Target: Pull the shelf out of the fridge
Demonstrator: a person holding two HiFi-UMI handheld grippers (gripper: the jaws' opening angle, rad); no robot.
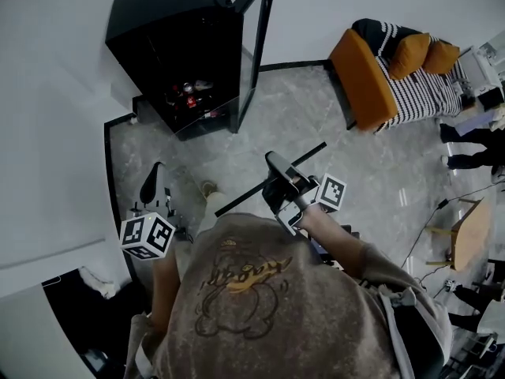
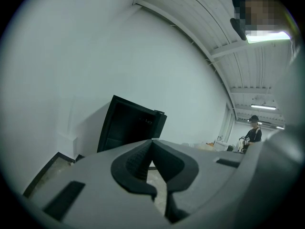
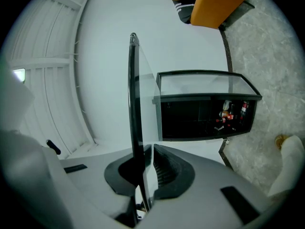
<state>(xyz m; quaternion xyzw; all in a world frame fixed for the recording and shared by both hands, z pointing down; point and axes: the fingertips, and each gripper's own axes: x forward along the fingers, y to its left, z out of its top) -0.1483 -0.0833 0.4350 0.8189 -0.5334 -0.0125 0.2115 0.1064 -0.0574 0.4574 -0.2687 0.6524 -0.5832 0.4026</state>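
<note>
The black fridge (image 1: pixel 170 30) stands against the wall with its glass door (image 1: pixel 256 46) swung open and bottles (image 1: pixel 189 93) on its lower level. My right gripper (image 1: pixel 278 166) is shut on the glass shelf (image 1: pixel 237 202), out of the fridge and well in front of it. In the right gripper view the shelf (image 3: pixel 134 89) runs edge-on between the pads of the right gripper (image 3: pixel 147 149), dark rim up, with the fridge (image 3: pixel 205 85) beyond it. My left gripper (image 1: pixel 156 170) hangs at the left, away from the shelf. Its jaws meet at the tips in the left gripper view (image 2: pixel 152 143), holding nothing; the fridge (image 2: pixel 128 128) is ahead.
An orange sofa with a striped throw (image 1: pixel 371 77) sits at the back right. People stand at the right edge (image 1: pixel 473 144), and one shows far off in the left gripper view (image 2: pixel 252 132). A wooden stool (image 1: pixel 469 231) and floor cables are at right.
</note>
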